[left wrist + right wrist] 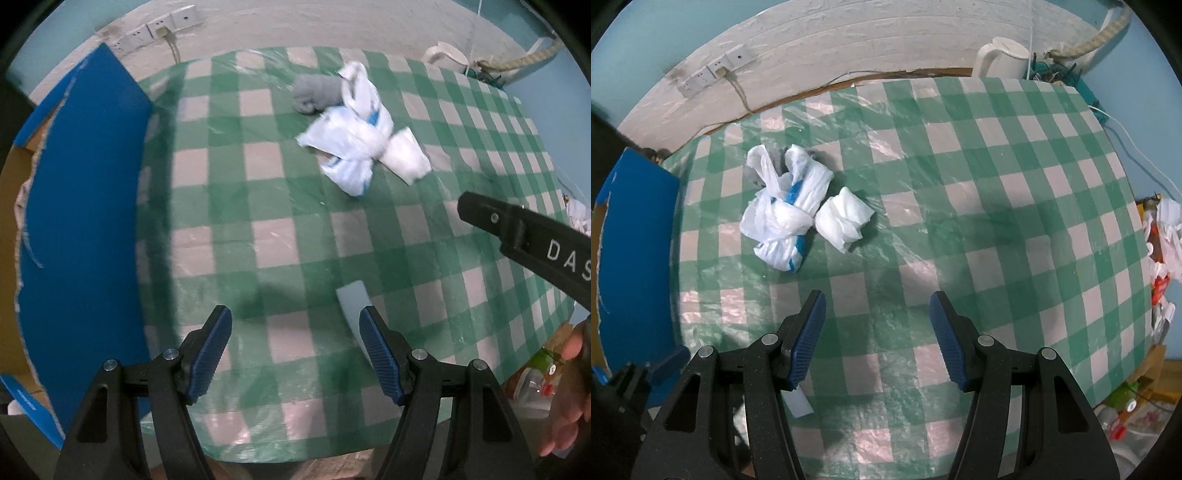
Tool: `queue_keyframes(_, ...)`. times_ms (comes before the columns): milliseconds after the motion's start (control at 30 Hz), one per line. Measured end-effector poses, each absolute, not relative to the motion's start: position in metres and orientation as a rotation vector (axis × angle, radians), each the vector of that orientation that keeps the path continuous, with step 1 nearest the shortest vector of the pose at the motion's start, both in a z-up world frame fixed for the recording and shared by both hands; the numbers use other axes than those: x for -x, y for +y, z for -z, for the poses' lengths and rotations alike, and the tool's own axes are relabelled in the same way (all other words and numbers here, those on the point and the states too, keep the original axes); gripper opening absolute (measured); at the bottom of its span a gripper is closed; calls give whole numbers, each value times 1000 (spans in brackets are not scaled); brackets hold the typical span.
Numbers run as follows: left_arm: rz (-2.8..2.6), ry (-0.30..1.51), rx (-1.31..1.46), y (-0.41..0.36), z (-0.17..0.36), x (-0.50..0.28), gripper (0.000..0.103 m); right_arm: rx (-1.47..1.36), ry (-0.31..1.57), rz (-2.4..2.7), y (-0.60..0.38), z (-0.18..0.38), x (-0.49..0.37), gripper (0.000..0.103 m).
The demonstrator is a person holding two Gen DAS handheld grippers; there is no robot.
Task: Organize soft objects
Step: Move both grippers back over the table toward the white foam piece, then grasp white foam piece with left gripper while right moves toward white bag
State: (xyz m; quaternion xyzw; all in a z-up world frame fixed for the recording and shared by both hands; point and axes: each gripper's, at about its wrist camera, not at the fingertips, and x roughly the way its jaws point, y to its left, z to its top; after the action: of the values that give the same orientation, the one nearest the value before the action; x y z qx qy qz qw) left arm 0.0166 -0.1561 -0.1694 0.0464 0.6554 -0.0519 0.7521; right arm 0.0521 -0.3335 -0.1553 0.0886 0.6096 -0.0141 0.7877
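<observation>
Three soft items lie together on the green checked tablecloth [229,192]. They are a grey rolled cloth [316,94], a knotted white and blue plastic bag [351,144] and a white rolled bundle [404,155]. My left gripper [294,314] hangs open over the cloth, well short of them, with nothing between its blue pads. In the right wrist view the knotted bag [783,218] and the white bundle [844,218] lie ahead and to the left, with the grey cloth [817,154] mostly hidden behind the bag. My right gripper [878,297] is open and empty above bare tablecloth [997,206].
A blue cardboard box [85,206] stands along the table's left side, also seen as the blue box [635,240]. A pale card [354,297] lies flat near the left gripper. A white kettle [1001,55] and cables sit at the far right corner. Clutter lies beyond the right table edge.
</observation>
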Motion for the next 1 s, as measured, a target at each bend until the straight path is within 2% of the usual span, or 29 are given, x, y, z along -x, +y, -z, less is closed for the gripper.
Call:
queue_keyframes(300, 114, 1497, -88, -167, 196, -14, 71, -200, 1318, 27, -339, 159, -52, 59)
queue_keyframes(433, 133, 1496, -86, -173, 199, -13, 66, -202, 1325, 28, -341, 162, -54, 59)
queue_keyframes(567, 155, 1494, -100, -180, 201, -9, 53, -204, 1326, 27, -342, 163, -56, 59)
queue_keyframes(633, 161, 1493, -103, -182, 200, -6, 51, -204, 1328, 28, -342, 164, -56, 59)
queue_keyframes(1000, 208, 1509, -41, -195, 196, -12, 51, -211, 1328, 29, -343, 166, -60, 59)
